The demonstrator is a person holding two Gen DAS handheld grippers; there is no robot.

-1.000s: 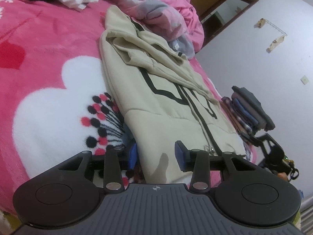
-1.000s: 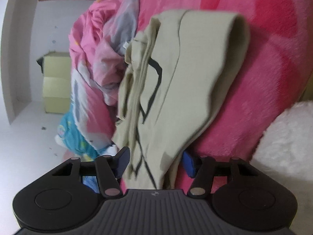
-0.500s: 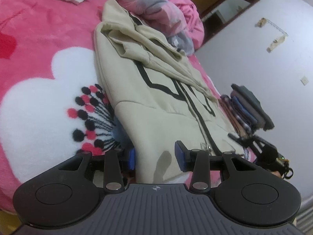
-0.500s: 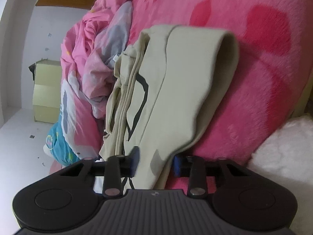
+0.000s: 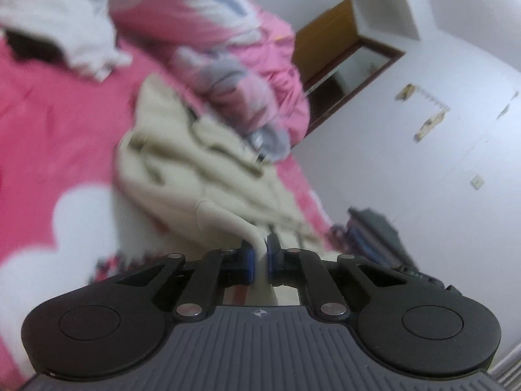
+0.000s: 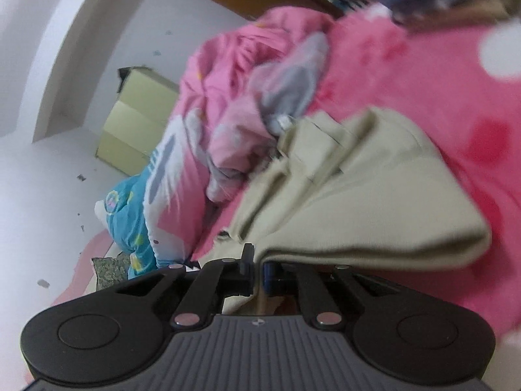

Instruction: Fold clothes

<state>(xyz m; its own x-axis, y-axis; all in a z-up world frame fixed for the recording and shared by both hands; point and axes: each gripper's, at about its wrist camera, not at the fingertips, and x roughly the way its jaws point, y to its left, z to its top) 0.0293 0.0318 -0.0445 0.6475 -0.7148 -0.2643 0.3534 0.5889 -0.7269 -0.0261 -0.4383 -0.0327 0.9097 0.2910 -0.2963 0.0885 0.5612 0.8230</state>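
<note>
**Both grippers pinch the hoodie**

The left hand-held gripper (image 5: 260, 255) is closed on a fold of the beige hoodie (image 5: 208, 169), which lies just ahead of it on the pink bed (image 5: 55, 137). The right hand-held gripper (image 6: 258, 272) is closed on the hoodie's edge too. A pink quilt (image 6: 228, 97) is bunched up beyond it.

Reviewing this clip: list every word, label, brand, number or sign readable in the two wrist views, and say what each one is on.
No readable text in either view.
Left tongs, body: a small crosshair mark, no letters.
Right tongs, body: the same small mark, no letters.
Beige hoodie: dark line pattern only, blurred; no words show.
Wall stickers: too small and blurred to read.
Blue cartoon fabric: pictures only, no legible words.
</note>
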